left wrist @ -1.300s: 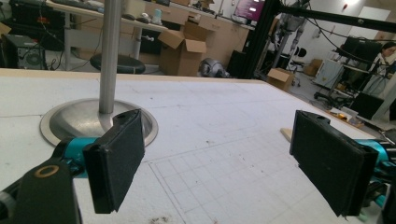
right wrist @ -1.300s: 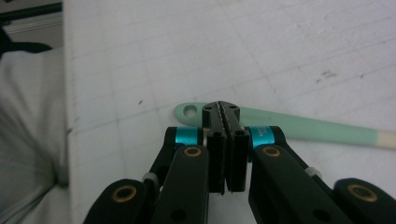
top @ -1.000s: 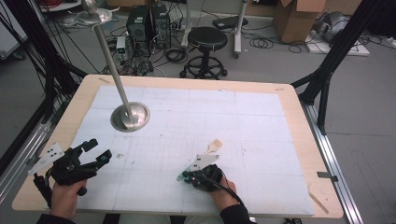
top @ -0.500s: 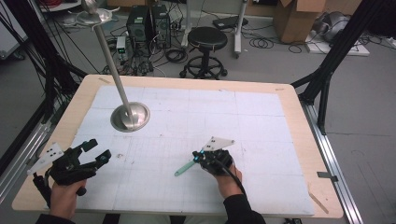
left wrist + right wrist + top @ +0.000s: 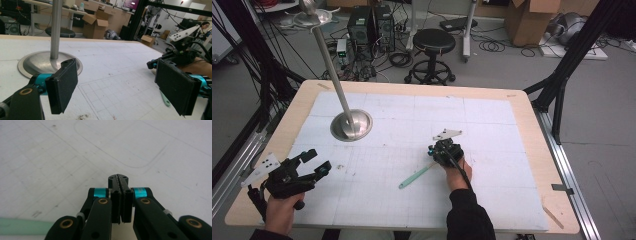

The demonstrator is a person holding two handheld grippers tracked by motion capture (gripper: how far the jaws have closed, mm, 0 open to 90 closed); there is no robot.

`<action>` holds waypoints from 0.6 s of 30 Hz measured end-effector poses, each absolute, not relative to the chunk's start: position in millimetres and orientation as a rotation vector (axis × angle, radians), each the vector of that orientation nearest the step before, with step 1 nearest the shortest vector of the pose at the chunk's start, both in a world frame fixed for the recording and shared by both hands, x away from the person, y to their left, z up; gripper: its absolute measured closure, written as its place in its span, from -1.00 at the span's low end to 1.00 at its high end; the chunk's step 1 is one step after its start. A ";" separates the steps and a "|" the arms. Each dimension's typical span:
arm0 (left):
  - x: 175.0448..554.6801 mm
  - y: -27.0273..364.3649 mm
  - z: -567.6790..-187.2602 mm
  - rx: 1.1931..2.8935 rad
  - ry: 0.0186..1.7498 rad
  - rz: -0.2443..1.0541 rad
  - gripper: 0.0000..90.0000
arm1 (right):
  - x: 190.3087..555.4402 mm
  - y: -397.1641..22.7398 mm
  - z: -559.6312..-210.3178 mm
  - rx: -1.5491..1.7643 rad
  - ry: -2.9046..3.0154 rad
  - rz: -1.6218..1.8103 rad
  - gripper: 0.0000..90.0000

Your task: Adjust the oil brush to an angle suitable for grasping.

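Note:
A pale green flat stick (image 5: pixel 417 176) lies on the white gridded mat, slanting from lower left up toward my right gripper (image 5: pixel 439 148). That gripper is shut with nothing between its pads and points away from the person over bare mat. In the right gripper view its jaws (image 5: pixel 118 178) are pressed together, and the stick (image 5: pixel 25 226) lies low at the left, beside and behind them. My left gripper (image 5: pixel 318 161) is held at the mat's near left with its jaws wide open and empty. In the left gripper view the stick's end (image 5: pixel 165 98) shows past the right pad.
A metal stand with a round dished base (image 5: pixel 352 125) and a tilted pole rises from the mat's far left, just ahead of my left gripper (image 5: pixel 115 75). The wooden table (image 5: pixel 532 107) borders the mat. Stools, boxes and cables lie beyond the far edge.
My right gripper has moved away from the person and to the right, still shut, uncovering more of the green stick, which stays put. The left gripper has not moved.

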State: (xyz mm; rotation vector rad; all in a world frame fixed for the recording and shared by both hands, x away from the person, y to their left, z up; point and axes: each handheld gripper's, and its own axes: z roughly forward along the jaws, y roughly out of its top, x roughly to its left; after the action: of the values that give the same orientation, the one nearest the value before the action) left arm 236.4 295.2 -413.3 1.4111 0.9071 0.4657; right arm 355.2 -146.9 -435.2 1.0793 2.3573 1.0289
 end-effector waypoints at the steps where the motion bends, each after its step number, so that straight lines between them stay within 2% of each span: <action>1: 236.5 295.1 -413.3 1.412 0.908 0.465 -0.58 | 357.1 -148.6 -437.5 1.096 2.359 1.019 0.97; 10: 235.3 295.8 -413.1 1.410 0.911 0.467 -0.58 | 350.7 -157.4 -436.7 1.037 2.420 0.866 0.97; 18: 235.4 297.0 -413.3 1.408 0.919 0.471 -0.58 | 324.7 -193.2 -435.8 1.069 2.411 0.848 0.97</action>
State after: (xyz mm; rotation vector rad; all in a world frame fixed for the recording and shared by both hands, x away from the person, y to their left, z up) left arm 235.4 297.0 -413.3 1.4084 0.9195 0.4709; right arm 324.7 -193.2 -435.8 1.0693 2.4110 0.8483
